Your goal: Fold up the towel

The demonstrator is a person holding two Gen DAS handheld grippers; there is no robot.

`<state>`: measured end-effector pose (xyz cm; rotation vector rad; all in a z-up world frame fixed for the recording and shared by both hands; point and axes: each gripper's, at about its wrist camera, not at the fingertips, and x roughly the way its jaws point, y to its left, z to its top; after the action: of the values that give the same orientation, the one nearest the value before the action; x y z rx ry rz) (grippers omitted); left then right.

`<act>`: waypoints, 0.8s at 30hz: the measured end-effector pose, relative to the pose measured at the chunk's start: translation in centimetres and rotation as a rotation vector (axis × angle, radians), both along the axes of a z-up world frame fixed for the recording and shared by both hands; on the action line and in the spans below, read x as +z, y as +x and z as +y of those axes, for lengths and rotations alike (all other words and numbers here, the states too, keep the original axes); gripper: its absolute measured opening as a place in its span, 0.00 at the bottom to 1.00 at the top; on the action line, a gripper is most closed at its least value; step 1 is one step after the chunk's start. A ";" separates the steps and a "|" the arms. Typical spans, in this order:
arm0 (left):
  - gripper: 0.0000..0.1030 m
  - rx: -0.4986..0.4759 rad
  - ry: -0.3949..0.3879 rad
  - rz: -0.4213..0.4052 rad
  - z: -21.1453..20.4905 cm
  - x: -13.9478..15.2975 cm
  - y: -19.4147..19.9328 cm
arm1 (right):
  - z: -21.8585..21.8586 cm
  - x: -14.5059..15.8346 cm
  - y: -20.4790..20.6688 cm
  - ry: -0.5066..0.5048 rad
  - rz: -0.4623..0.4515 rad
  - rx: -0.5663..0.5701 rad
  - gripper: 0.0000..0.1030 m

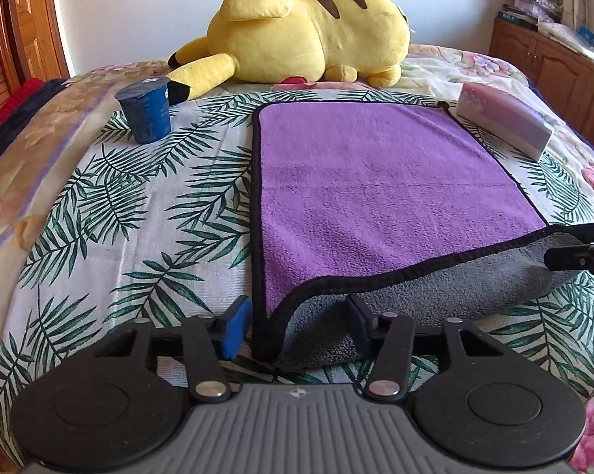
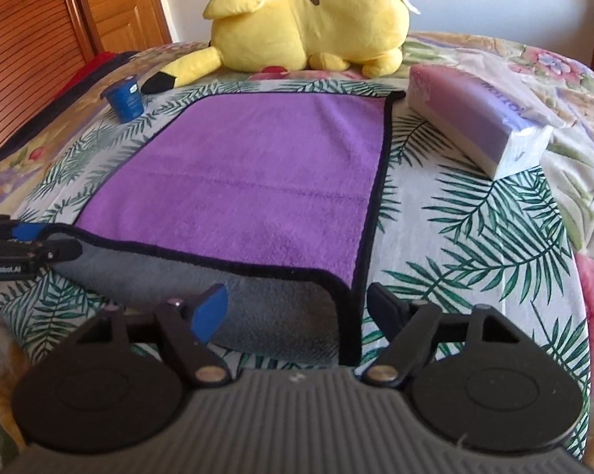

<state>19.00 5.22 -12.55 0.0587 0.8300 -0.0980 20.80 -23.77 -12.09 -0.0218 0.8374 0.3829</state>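
Purple microfibre towel (image 1: 383, 181), black-trimmed with a grey underside, lies spread on the palm-leaf sheet (image 1: 139, 213) of the bed, its near edge curled over so the grey face shows.

Left wrist view: the left gripper (image 1: 298, 326) is spread wide, straddling the near-left corner of the towel without pinching it; the blue pad sits on the sheet just beside the hem, the other finger rests over the grey fold. Risk: closing from this stance may catch only the upper layer, or a pinch of sheet with it. A blue cup (image 1: 145, 108) stands near the far-left corner of the towel and a tissue pack (image 1: 508, 118) touches the far-right corner (both within the sweep of a forward fold). A Pikachu plush (image 1: 297, 27) lies beyond, well clear.

Right wrist view: the right gripper (image 2: 293, 310) is likewise released, its fingers either side of the near-right corner, holding nothing. Risk: uneven grasps between the two corners would skew the fold; a lifted edge carried to the far hem could topple the cup or drape onto the tissue pack.
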 end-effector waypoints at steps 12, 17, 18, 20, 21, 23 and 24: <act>0.13 -0.019 0.011 0.014 -0.5 0.1 -0.1 | -0.1 0.2 0.2 -0.046 0.036 0.020 0.49; 0.11 -0.028 0.022 0.011 -0.5 0.1 -0.2 | -0.3 0.1 0.4 -0.054 0.055 0.028 0.41; 0.07 -0.031 0.021 0.010 -0.5 0.1 -0.2 | -0.3 0.1 0.4 -0.056 0.056 0.029 0.37; 0.00 -0.036 0.017 0.001 -0.6 0.2 -0.3 | -0.3 0.1 0.4 -0.054 0.058 0.034 0.25; 0.00 -0.037 0.021 -0.006 -0.7 0.2 -0.4 | -0.3 0.1 0.4 -0.054 0.058 0.035 0.24; 0.00 -0.049 0.025 -0.022 -0.8 0.4 -0.5 | -0.2 0.0 0.3 -0.056 0.057 0.042 0.19; 0.00 -0.051 0.027 -0.028 -0.9 0.4 -0.6 | 0.0 0.0 0.3 -0.059 0.056 0.046 0.17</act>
<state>18.38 4.31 -12.13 0.1064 0.8018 -0.1338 21.08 -23.79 -12.07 -0.0851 0.9042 0.4035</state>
